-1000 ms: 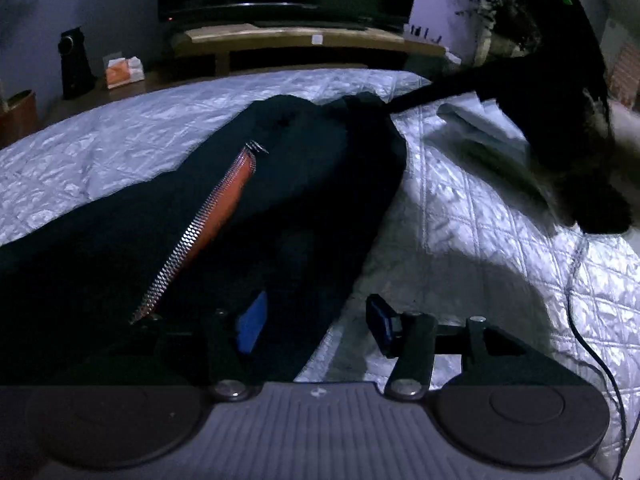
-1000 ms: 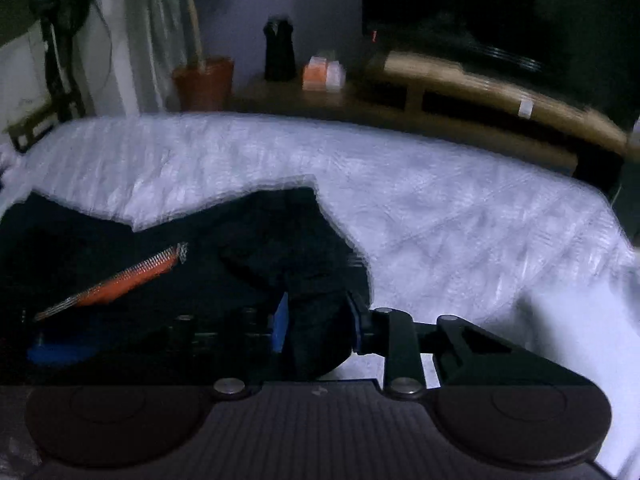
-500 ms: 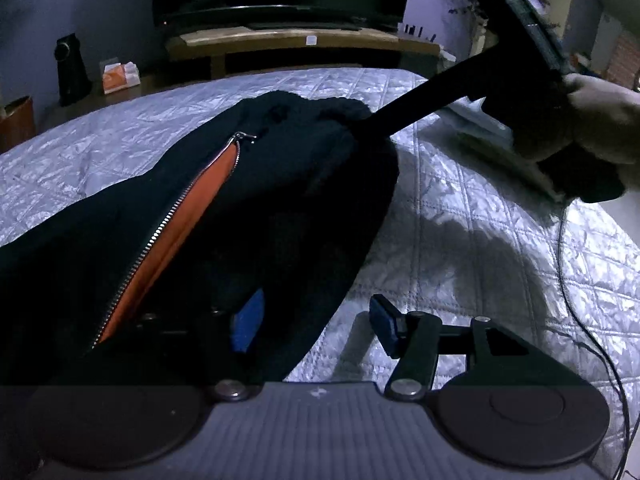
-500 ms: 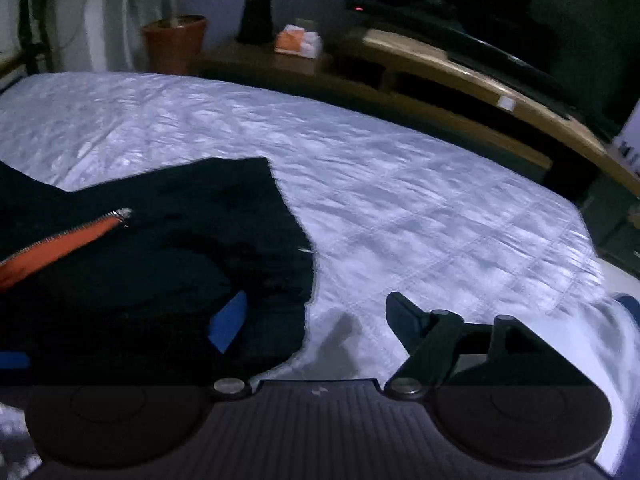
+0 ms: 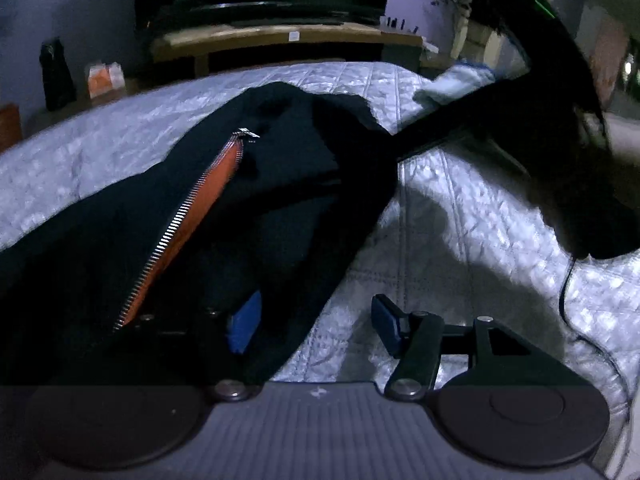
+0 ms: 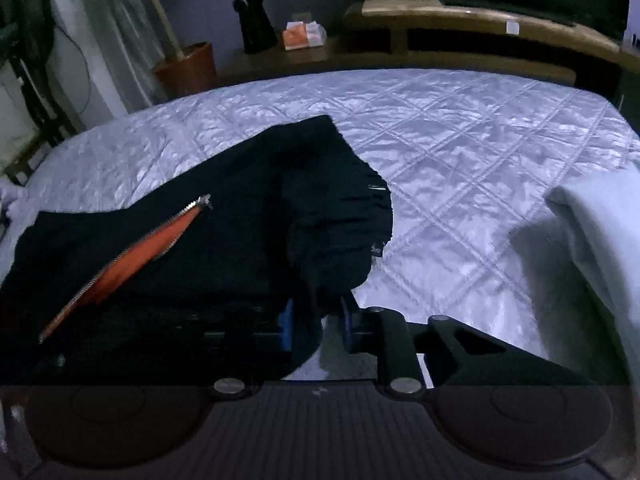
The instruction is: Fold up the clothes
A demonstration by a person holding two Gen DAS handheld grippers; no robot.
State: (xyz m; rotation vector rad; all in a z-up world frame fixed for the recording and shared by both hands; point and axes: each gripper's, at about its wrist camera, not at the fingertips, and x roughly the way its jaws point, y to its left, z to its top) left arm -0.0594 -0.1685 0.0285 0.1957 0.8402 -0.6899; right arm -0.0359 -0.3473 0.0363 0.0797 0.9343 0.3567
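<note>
A black jacket [image 5: 280, 184] with an orange-lined zipper [image 5: 188, 232] lies on the quilted white bed [image 5: 460, 216]. It also shows in the right wrist view [image 6: 240, 216], zipper [image 6: 132, 256] to the left. My left gripper [image 5: 316, 324] is open, its left finger over the jacket's near edge, its right finger over bare quilt. My right gripper [image 6: 316, 324] is shut on a fold of the jacket's right end. In the left wrist view the right gripper's body [image 5: 568, 120] reaches in from the upper right to the jacket.
A light folded garment [image 6: 600, 248] lies on the bed at the right. A wooden TV bench [image 6: 480, 36], a tissue box [image 6: 302, 36], a black speaker [image 6: 256, 20] and a potted plant [image 6: 188, 64] stand beyond the bed. A cable [image 5: 580, 320] trails over the quilt.
My right gripper was open half a second ago and has closed on the jacket's right end. The left gripper has stayed open at the jacket's near edge.
</note>
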